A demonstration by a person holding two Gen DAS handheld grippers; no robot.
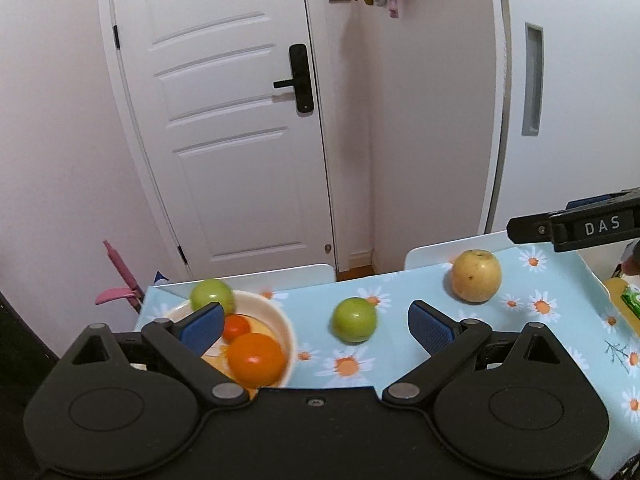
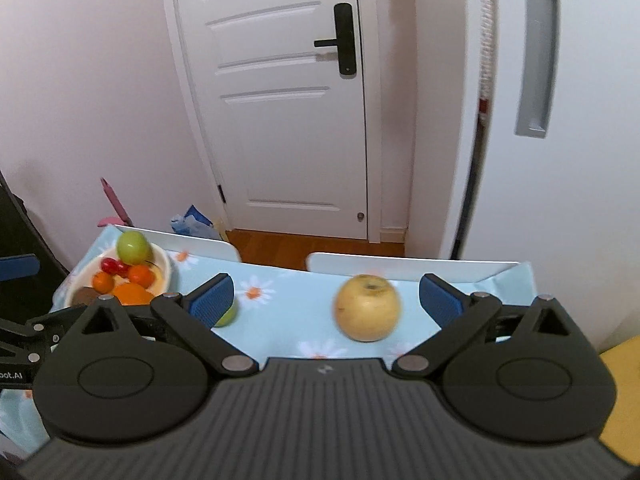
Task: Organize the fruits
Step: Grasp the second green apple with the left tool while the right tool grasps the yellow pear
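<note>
On daisy-print blue tablecloth (image 1: 400, 284) — round yellow pear (image 2: 367, 307) and green apple (image 1: 354, 319) are framed by left gripper (image 1: 316, 326) and right gripper (image 2: 326, 300), both spread wide, nothing held.

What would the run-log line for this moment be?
left gripper: open, facing loose green apple | right gripper: open, facing yellow pear | bowl: fruit inside
</note>
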